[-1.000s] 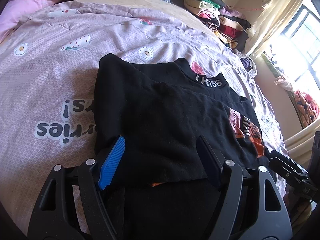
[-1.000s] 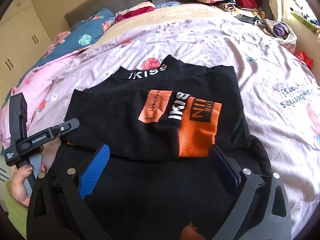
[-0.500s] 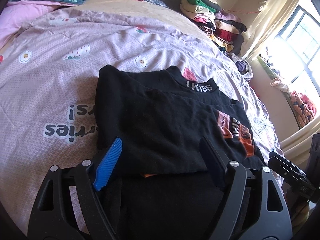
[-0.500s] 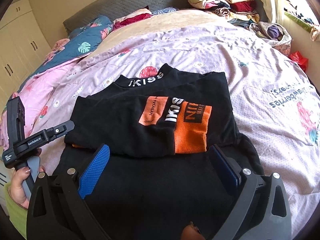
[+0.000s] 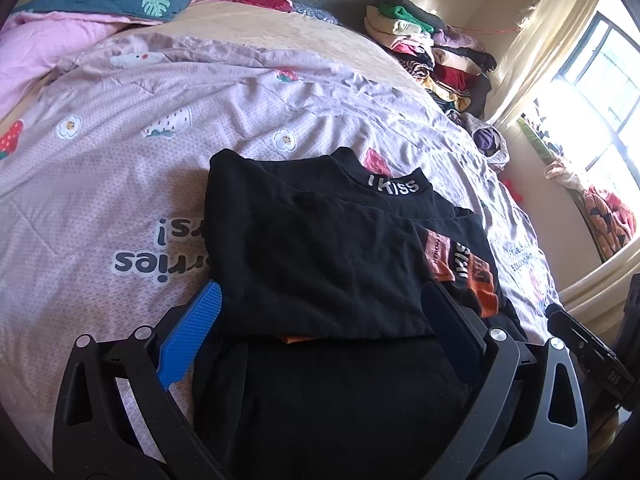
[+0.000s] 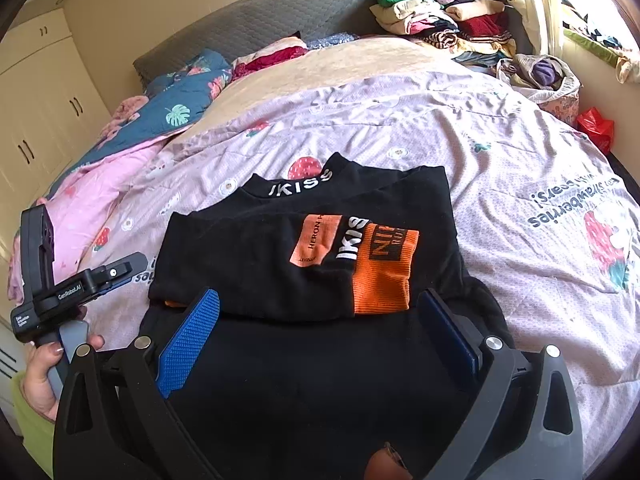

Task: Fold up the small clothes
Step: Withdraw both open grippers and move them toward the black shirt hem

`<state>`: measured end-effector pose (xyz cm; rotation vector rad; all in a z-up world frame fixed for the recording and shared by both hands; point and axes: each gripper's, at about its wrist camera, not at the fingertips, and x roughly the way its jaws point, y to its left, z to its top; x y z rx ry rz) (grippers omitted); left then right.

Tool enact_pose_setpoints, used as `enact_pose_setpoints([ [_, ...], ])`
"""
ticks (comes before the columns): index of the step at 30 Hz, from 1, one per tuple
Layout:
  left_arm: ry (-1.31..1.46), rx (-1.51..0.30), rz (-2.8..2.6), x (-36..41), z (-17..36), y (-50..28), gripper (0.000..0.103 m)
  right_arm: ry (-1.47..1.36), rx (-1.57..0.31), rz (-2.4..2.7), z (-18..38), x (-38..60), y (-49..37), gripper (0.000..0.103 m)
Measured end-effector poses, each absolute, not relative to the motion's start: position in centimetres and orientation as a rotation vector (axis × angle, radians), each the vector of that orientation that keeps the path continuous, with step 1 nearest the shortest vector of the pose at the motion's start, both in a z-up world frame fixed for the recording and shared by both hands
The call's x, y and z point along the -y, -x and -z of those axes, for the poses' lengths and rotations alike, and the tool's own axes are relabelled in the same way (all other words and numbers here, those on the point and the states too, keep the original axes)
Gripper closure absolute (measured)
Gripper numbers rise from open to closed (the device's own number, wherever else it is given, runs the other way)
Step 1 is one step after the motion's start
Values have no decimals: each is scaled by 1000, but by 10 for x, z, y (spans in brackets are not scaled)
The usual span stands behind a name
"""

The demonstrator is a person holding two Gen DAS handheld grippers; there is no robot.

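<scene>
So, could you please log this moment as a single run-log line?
stage: sleeves folded in | black top: flat on quilt | left claw: open, empty | right claw: open, empty

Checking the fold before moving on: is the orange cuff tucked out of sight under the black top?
No, the orange cuff lies exposed on top of the black top in the right wrist view.

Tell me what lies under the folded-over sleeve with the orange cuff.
The sleeve lies across the black top, which rests on the lilac quilt. An orange scrap peeks from beneath it; the rest is covered.
</scene>
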<state>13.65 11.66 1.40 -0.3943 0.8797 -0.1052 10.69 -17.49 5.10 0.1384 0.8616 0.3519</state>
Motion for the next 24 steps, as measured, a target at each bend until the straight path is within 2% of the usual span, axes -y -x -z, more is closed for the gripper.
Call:
enact_pose_setpoints([
  [24,330,-838,74,-116,-38,-92,9,-170,-830,-315,-67,210,-68,4],
])
